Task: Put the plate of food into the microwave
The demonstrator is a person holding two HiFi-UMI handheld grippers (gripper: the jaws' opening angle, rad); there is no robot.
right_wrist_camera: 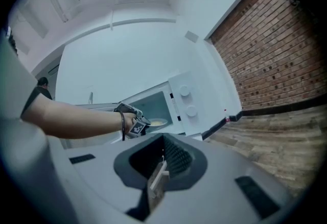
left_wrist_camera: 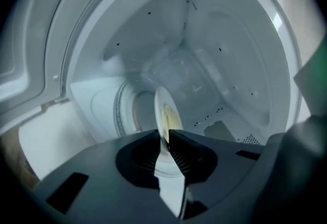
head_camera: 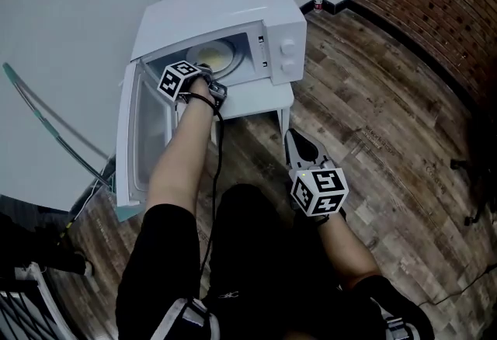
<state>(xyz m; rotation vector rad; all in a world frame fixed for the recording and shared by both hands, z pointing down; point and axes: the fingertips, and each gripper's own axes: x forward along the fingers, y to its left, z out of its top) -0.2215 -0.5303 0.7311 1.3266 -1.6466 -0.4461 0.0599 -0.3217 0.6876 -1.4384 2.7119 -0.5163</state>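
Fingers (left_wrist_camera: 140, 159) of the left gripper (left_wrist_camera: 163, 135) were nipped down to a sliver on the rim of the plate (left_wrist_camera: 164, 108), and there it was, inside the microwave (head_camera: 233, 16), seen edge-on over the glass turntable (left_wrist_camera: 125, 110). Only that view gave the grip. The head view hid it behind the marker cube (head_camera: 180, 79), but showed the yellow food (head_camera: 211, 57) and the door (head_camera: 130, 148) wide open at the left. The right gripper (right_wrist_camera: 163, 155) was well apart from the microwave, fingers together and empty, and its camera alone caught the arm (right_wrist_camera: 76, 118) reaching in.
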